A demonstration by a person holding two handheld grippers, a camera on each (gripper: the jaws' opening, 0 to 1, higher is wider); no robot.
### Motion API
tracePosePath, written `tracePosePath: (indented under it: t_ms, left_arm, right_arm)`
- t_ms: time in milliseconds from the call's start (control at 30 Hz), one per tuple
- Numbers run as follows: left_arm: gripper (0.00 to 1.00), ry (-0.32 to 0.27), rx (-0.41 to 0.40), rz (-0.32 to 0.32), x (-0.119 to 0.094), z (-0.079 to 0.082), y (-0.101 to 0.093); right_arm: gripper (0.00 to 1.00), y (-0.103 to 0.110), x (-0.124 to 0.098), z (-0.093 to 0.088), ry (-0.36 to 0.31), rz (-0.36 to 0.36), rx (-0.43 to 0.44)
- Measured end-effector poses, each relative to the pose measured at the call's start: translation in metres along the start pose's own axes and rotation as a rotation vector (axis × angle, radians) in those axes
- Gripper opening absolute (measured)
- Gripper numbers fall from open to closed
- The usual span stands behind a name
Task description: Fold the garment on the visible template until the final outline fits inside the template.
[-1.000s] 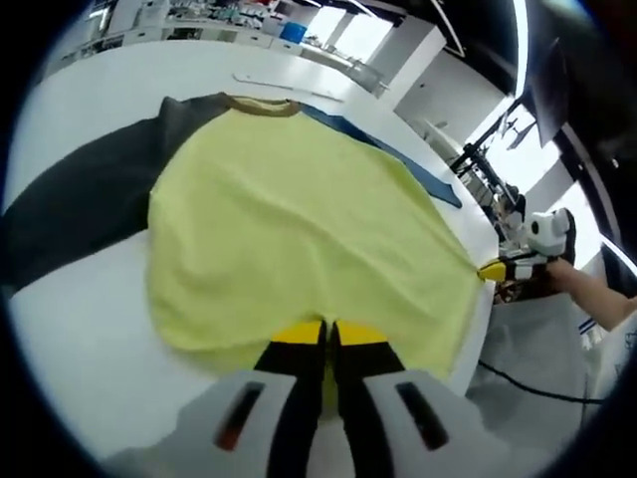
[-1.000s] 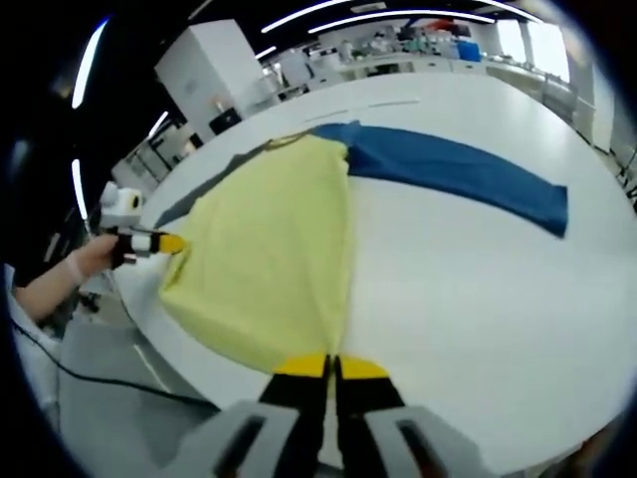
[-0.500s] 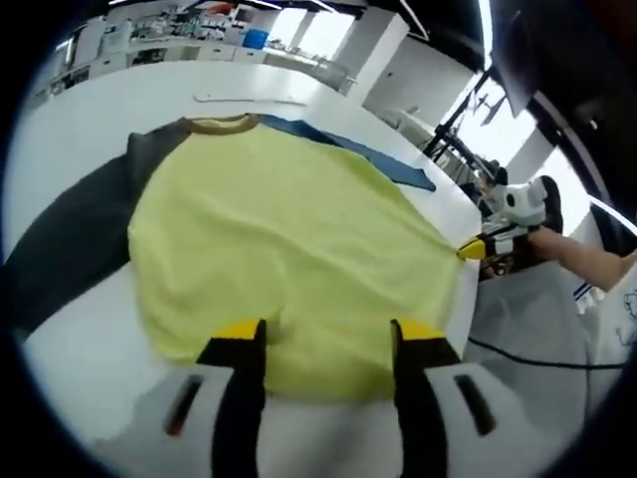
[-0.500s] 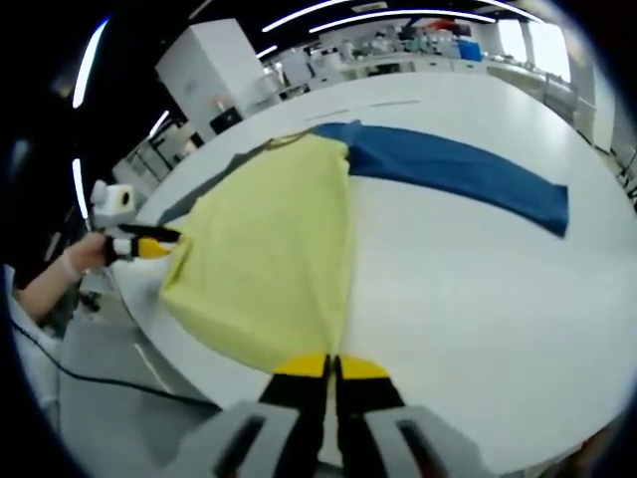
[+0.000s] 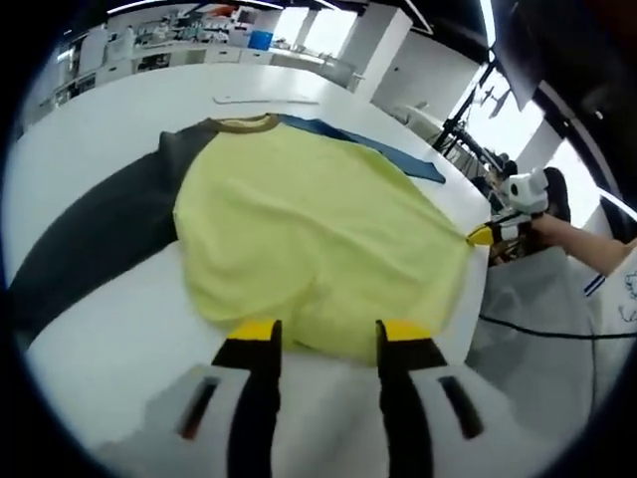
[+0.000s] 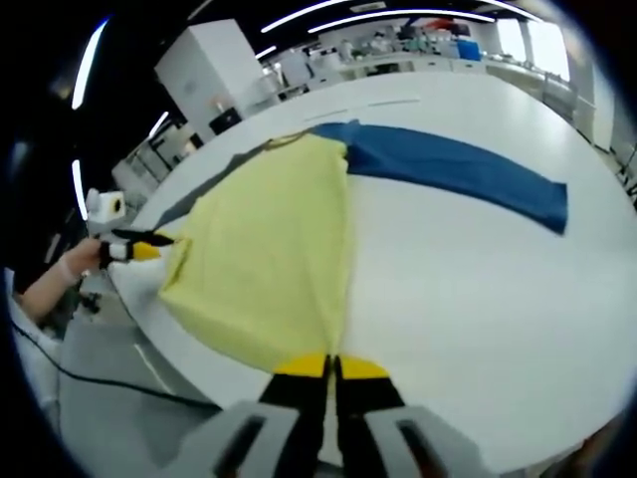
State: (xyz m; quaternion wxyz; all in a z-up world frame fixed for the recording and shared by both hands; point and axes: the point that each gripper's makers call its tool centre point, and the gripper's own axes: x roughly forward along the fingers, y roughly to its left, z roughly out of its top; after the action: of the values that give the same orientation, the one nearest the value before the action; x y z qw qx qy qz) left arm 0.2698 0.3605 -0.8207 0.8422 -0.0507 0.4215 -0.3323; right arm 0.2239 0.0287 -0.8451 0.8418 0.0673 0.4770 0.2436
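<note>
White counter [image 6: 478, 289] in a bright lab carries the yellow garment [image 5: 309, 229], spread flat with a dark sleeve [image 5: 90, 239] and a blue sleeve [image 6: 458, 169] splayed out. At 6 o'clock in its own view, the right gripper [image 6: 328, 370] pinches the hem corner with jaws closed, likely anchoring it; the left gripper [image 5: 323, 334] hangs with jaws parted and empty just short of the opposite hem edge.

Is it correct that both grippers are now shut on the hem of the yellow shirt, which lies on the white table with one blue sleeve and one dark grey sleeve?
Not quite. The left gripper is open, its jaws apart just short of the yellow shirt, as the left gripper view shows. The right gripper is shut on the hem. The white table, blue sleeve and dark grey sleeve are as stated.
</note>
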Motion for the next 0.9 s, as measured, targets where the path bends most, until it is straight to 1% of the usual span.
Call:
tracePosePath:
  t_ms: [33,100,233,467,500,600,667,800,900]
  left_arm:
    - [0.25,0.001,-0.01,0.006,0.0,-0.001,0.002]
    - [0.22,-0.013,-0.014,0.018,0.0,-0.001,0.005]
    - [0.17,-0.009,-0.011,0.03,0.003,-0.002,0.005]
    - [0.14,0.001,0.008,0.027,0.01,-0.004,0.003]
    - [0.13,0.001,0.009,0.019,0.01,-0.004,0.002]
    - [0.12,0.006,0.006,0.011,0.012,-0.005,0.0]
    - [0.11,0.009,0.004,0.014,0.013,-0.006,0.002]
    - [0.03,0.008,-0.013,0.028,0.012,-0.007,0.006]
    - [0.0,0.0,-0.018,0.04,0.009,-0.007,0.008]
  right_arm:
    - [0.0,0.0,0.0,0.0,0.0,0.0,0.0]
    - [0.0,0.0,-0.001,0.0,0.001,0.0,-0.002]
    - [0.0,0.0,0.0,0.0,0.006,0.0,0.002]
    - [0.0,-0.001,0.001,0.0,0.008,0.0,0.004]
    - [0.0,-0.001,0.001,0.0,0.007,-0.001,0.004]
    - [0.0,-0.003,0.001,0.0,0.005,-0.003,0.006]
    - [0.0,-0.002,0.001,-0.001,0.003,-0.005,0.008]
    - [0.0,-0.002,0.001,0.0,0.001,-0.006,0.008]
    - [0.0,-0.002,0.001,-0.001,0.001,-0.005,0.008]
